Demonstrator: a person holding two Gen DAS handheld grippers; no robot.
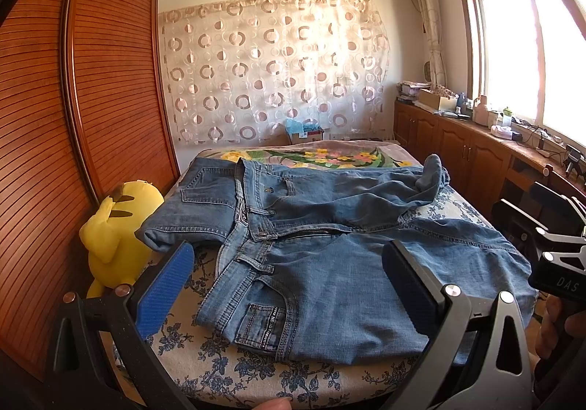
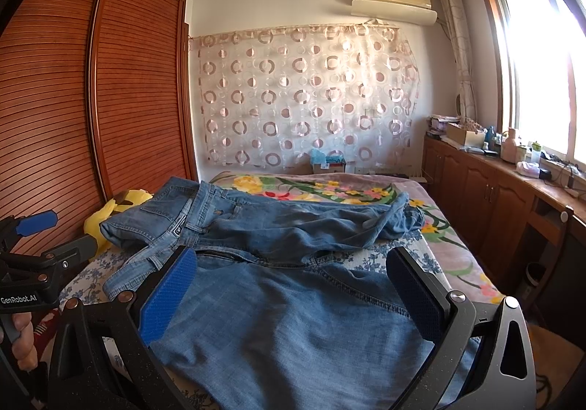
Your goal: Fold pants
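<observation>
Left gripper point(image 1: 293, 285) and right gripper point(image 2: 298, 294) both hover with fingers spread apart above blue jeans point(image 1: 329, 245), gripping nothing. The jeans lie unfolded across the bed point(image 1: 205, 355) near its front edge. A yellow plush toy point(image 1: 117, 241) sits at the bed's left edge.

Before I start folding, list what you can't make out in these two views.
- Jeans: the near hem is cut off by the bottom edge and hidden by the right gripper in the right wrist view.
- Far leg: bunched up, its hem hidden in its own folds.
- Plush toy: face turned away in the left wrist view; mostly hidden behind the jeans in the right.
- Pocket label: text too small.
</observation>
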